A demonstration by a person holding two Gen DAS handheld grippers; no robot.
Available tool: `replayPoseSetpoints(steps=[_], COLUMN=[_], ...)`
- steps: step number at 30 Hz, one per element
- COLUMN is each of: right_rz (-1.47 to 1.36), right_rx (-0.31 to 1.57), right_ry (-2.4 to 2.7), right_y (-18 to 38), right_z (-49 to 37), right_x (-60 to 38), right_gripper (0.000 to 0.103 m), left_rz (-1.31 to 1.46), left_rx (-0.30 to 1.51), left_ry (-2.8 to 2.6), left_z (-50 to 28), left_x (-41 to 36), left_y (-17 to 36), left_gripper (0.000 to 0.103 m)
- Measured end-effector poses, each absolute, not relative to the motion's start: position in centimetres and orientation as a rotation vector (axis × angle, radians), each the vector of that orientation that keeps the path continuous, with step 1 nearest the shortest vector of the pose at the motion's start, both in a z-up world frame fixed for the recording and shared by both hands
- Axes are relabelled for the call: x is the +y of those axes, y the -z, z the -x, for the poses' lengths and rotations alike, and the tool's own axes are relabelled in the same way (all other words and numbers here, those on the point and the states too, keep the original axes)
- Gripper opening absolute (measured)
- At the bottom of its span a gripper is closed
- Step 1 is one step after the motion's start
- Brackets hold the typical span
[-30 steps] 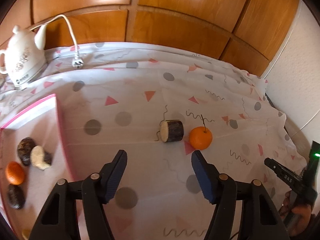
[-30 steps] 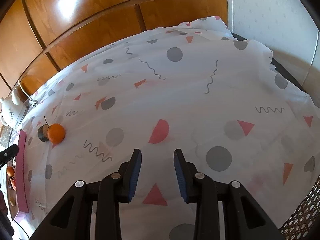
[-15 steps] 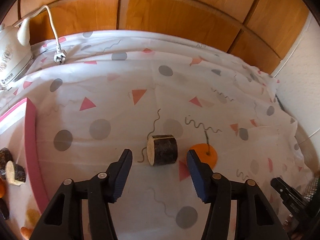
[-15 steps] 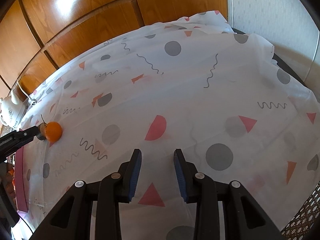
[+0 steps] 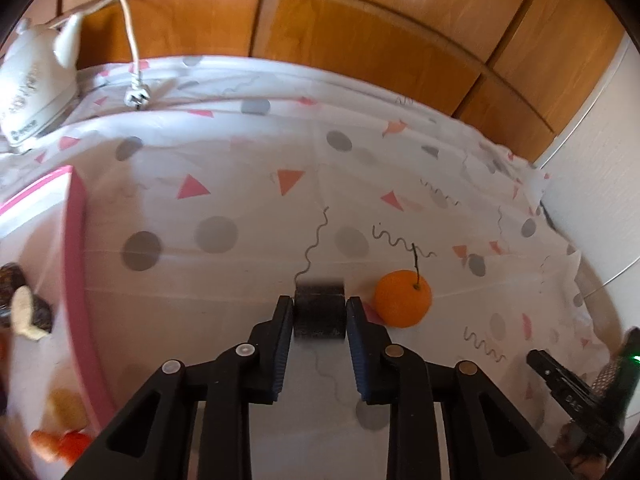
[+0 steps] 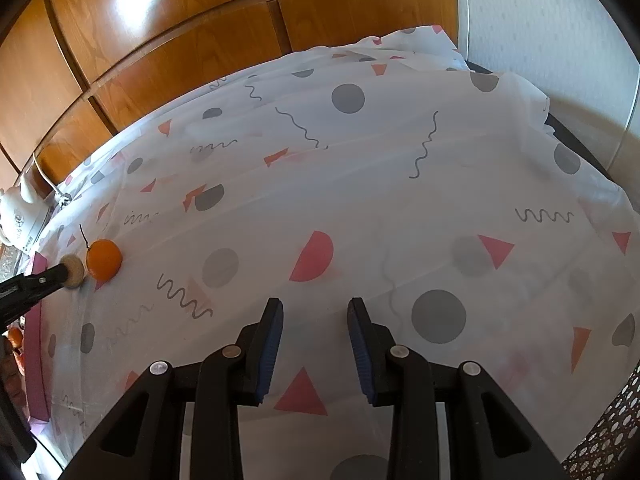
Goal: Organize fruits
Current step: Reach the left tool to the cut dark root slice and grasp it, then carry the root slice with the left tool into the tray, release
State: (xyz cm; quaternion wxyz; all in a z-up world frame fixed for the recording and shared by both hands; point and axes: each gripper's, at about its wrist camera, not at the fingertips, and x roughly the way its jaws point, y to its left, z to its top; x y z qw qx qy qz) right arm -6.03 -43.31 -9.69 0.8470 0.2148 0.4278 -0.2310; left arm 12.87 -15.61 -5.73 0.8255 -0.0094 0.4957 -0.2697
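Note:
A short dark cylinder of fruit (image 5: 319, 312) with a pale cut face (image 6: 74, 271) lies on the patterned cloth. My left gripper (image 5: 320, 303) is shut on it, a blue pad pressed on each side. An orange (image 5: 403, 299) with a thin stem rests just right of it, apart from the pads. In the right wrist view the orange (image 6: 104, 259) sits at the far left. My right gripper (image 6: 315, 308) hovers over bare cloth with a narrow gap and nothing between its pads.
A pink-rimmed tray (image 5: 76, 264) at the left holds several dark and orange fruits (image 5: 24, 308). A white kettle (image 5: 36, 84) and its plug (image 5: 137, 97) sit at the back left. Wooden panels stand behind the table. A wall runs along the right.
My left gripper moved forward and down over the dark cylinder, and its jaws shut on it. The right gripper stayed where it was.

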Motion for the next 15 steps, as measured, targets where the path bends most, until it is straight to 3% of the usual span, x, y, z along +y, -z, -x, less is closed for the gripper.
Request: replayPoseSetpoints(steps=[7, 15], right_rz=[-0.446, -0.452], right_rx=[0.901, 0.899], right_ry=[0.490, 0.487], right_y=[9.7, 9.5], right_z=[6.2, 6.4], right_x=[-43.2, -42.9], right_gripper=[0.034, 0.034], left_rz=[0.048, 0.050], left_rx=[0.977, 0.981], left_ry=[0.566, 0.559], left_z=[-11.7, -11.4], left_x=[-12.3, -10.2], left_y=[3.3, 2.8], left_gripper=[0.016, 0.017])
